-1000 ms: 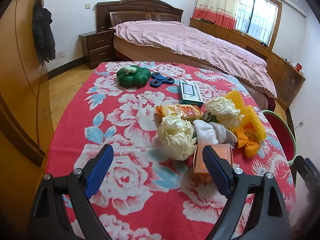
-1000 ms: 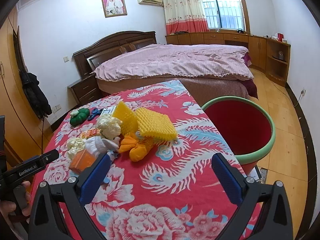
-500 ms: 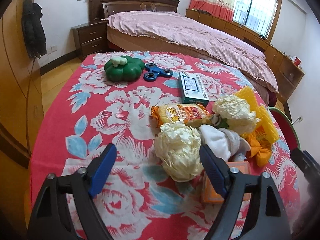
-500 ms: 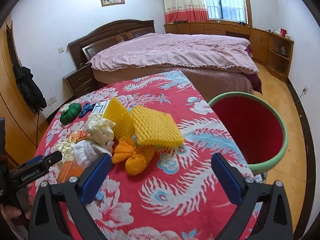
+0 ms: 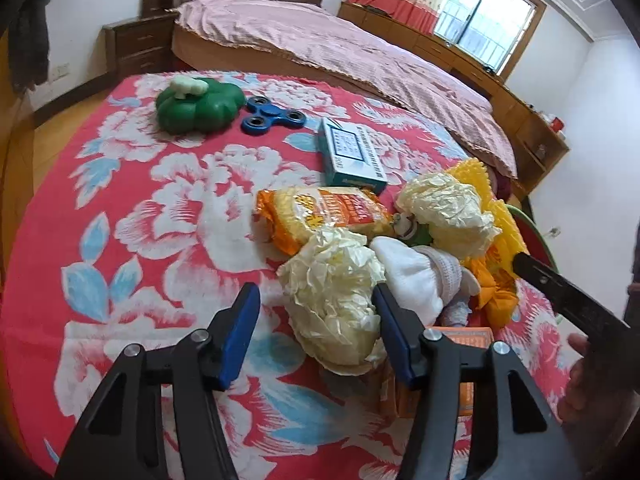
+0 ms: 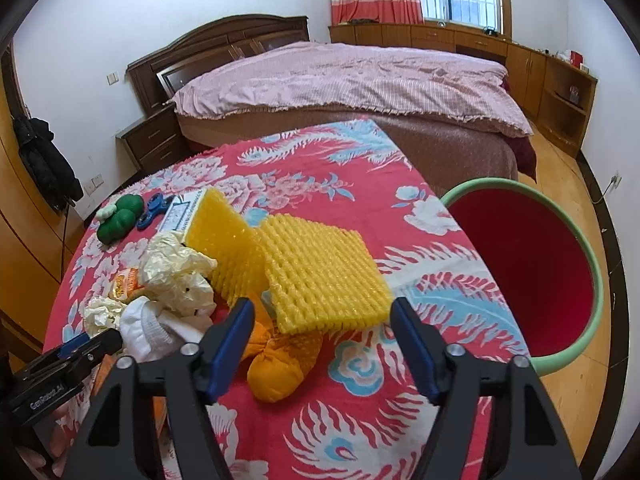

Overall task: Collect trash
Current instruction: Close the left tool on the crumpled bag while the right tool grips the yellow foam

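Both grippers have closed in on the desk [image 5: 168, 216] pile: left gripper [image 5: 316, 332], fingers spread, now straddles a paper ball [image 5: 332, 292]; right gripper [image 6: 322, 344], spread, nears the yellow foam [image 6: 320, 276]. Grasps look imminent.

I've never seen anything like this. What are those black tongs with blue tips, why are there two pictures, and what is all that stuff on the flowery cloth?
They are hand-held grippers, one per hand, each carrying a camera that looks along its jaws, hence two pictures. The left gripper is open around a crumpled paper ball. The right gripper is open in front of a yellow foam net. Nothing is held. Also on the table: a snack bag, white glove, small box, blue spinner and green toy. The red bin stands beside it.
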Available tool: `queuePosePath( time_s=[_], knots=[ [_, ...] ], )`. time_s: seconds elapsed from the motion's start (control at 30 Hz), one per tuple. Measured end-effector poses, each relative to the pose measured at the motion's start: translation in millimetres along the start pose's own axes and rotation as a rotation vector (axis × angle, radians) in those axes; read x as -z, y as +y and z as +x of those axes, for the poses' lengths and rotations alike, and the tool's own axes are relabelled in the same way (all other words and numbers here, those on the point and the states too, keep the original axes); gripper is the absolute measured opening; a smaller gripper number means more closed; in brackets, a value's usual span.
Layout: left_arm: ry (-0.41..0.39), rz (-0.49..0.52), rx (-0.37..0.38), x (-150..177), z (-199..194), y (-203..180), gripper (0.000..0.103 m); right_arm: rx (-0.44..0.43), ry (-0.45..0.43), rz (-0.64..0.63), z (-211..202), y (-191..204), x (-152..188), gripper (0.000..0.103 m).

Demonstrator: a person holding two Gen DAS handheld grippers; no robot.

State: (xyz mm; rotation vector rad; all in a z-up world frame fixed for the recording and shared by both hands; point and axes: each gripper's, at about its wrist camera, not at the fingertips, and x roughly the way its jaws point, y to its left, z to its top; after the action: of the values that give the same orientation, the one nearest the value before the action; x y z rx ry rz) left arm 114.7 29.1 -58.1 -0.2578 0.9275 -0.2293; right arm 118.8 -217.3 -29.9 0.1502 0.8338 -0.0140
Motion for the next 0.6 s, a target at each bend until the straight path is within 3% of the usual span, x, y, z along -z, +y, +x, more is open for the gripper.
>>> queuePosePath(
  time_s=[0.2,0.33,0.43,0.6],
  knots=[
    [0.023,0.005,0.059,-3.4,6.9,0.0,0.042,-0.006,0.031,0.037,10.6,-3.7,1.0,0.051],
    [0.01,0.012,0.061,-3.2,5.8,-1.7,0.038,-0.02,0.046,0.061,14.5,-9.7,1.5,0.023],
    [-0.003,-0.008,0.051,-3.8,1.3,-0.2,0.037,-0.031,0.038,0.072,12.6,-14.0,1.7,0.013],
    [-0.047,-0.017,0.032,-6.7,-15.2,-0.8,0.037,-0.043,-0.018,0.056,-4.4,-18.2,-0.3,0.012]
  ],
)
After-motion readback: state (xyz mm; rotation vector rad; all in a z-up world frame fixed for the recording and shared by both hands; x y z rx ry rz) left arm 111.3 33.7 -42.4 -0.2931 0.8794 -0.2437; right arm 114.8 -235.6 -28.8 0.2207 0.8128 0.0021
